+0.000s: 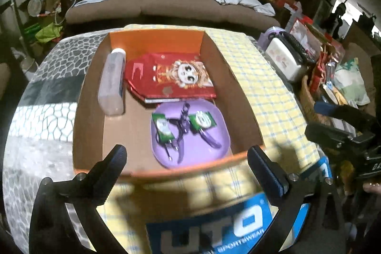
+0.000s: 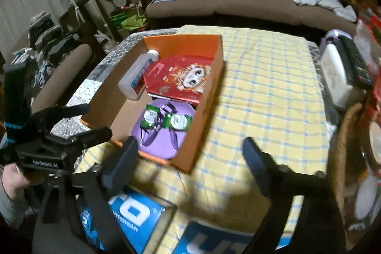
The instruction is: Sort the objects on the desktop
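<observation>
Task status: judged near complete. The cardboard box (image 1: 90, 97) already holds four groups of items, and no loose small item shows on the checked cloth (image 1: 269, 77) around it.
Box contents, far end: a clear bottle (image 1: 112, 85) with a white cap lies on its side along the left wall; a red packet (image 1: 169, 75) with a cartoon face lies flat beside it, touching or nearly touching.
Box contents, near end: a purple plate (image 1: 212, 151) sits against the near wall and carries two green-wrapped items (image 1: 162, 127) and purple clippers or scissors (image 1: 183, 120); which of the two, the blur does not allow telling.
Remaining work: judged little or none inside the box. A blue printed box (image 1: 214, 225) lies on the tabletop at the near edge, outside the cardboard box; whether it belongs to the sort cannot be told.
Left tool (image 1: 187, 162): jaws spread wide apart, nothing between them, no contact with any item.
Right tool (image 2: 193, 154): jaws spread wide apart, empty.
Plate relative to left tool: directly ahead and below, just past the near wall, centred between the fingers.
Plate relative to right tool: ahead and to the left, near the left finger (image 2: 123, 161); the box corner lies between the fingers.
Side clutter: a white appliance (image 2: 335, 77) and a remote stand at the right edge, well apart from the box.
</observation>
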Tool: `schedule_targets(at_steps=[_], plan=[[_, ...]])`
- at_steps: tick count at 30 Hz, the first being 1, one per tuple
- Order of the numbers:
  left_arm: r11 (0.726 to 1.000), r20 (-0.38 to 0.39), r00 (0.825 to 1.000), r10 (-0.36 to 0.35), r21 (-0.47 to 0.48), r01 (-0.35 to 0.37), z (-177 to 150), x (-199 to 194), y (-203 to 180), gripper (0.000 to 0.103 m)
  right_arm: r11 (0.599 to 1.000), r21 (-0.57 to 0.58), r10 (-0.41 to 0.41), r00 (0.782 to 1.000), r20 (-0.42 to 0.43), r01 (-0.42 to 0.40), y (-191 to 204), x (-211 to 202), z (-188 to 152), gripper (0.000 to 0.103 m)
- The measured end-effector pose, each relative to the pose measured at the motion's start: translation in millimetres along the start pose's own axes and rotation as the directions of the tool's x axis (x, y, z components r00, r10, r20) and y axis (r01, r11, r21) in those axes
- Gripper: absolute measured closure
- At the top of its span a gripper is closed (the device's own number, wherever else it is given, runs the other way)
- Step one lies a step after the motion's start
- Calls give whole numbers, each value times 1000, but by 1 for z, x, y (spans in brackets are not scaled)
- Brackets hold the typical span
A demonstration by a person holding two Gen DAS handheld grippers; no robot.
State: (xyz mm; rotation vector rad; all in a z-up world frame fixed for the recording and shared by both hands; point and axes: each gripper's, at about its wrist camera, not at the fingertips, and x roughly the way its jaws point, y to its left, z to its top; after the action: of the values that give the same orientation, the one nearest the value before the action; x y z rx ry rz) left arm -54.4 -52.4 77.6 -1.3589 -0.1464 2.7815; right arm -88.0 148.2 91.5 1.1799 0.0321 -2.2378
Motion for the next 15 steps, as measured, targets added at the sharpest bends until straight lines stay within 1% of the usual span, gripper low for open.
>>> schedule_targets(at_steps=[2, 4, 7, 10, 15], plan=[[1000, 14, 1000, 12, -1, -12, -10, -6, -5, 0, 1000, 9, -16, 1000, 16, 16, 0, -7, -11, 0], [999, 34, 999, 39, 4, -39, -21, -12, -11, 0, 999, 14, -40, 999, 37, 40, 0, -15, -21, 0], [997, 68, 995, 73, 1, -73, -36, -21, -18, 0, 995, 32, -98, 992, 74, 96, -4, -28, -41, 0], [997, 70, 994, 79, -19, -77, -51, -25, -23, 0, 988, 80, -135, 988, 69, 129, -16, -35, -60, 0], [996, 58, 994, 91, -24, -90, -71, -20, -32, 0, 982, 108, -163, 985, 56, 157, -25, -36, -88, 0]])
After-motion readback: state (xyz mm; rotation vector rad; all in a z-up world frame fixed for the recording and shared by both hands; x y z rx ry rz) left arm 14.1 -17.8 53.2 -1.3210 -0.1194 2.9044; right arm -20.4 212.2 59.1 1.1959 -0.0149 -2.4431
